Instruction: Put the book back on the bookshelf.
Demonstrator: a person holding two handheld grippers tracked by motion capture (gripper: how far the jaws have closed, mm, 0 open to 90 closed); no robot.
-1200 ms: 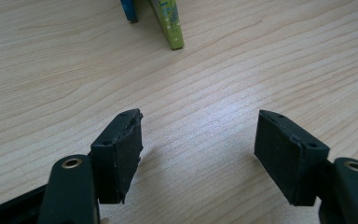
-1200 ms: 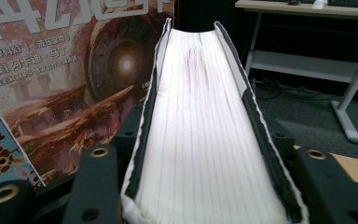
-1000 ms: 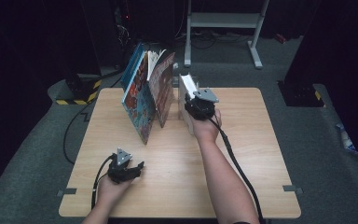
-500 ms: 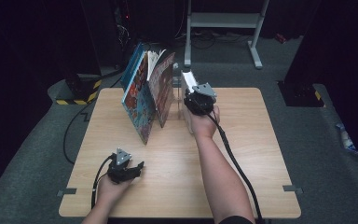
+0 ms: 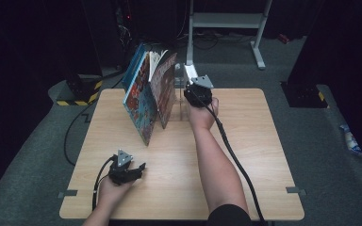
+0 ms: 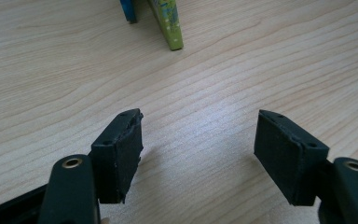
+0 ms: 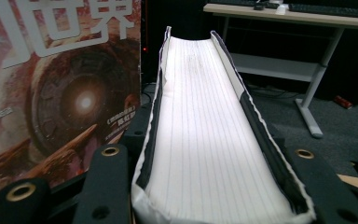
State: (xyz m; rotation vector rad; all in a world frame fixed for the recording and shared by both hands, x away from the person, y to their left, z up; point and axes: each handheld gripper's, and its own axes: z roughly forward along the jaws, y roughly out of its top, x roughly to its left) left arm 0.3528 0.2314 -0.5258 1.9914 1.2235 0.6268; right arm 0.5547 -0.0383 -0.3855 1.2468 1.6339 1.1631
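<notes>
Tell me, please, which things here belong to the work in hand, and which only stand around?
Part of the work:
- thick book, page edges up, clamped in the right hand-held gripper
- leaning books on the table

Standing around:
- left hand-held gripper, open, nothing between its jaws
- white frame on the floor behind
- yellow-black striped base

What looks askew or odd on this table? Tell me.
The books lean left instead of standing upright, fanned apart at the top. The right gripper clamps a thick book fore-edge up, apart from the row. Nothing looks spilled or damaged.
</notes>
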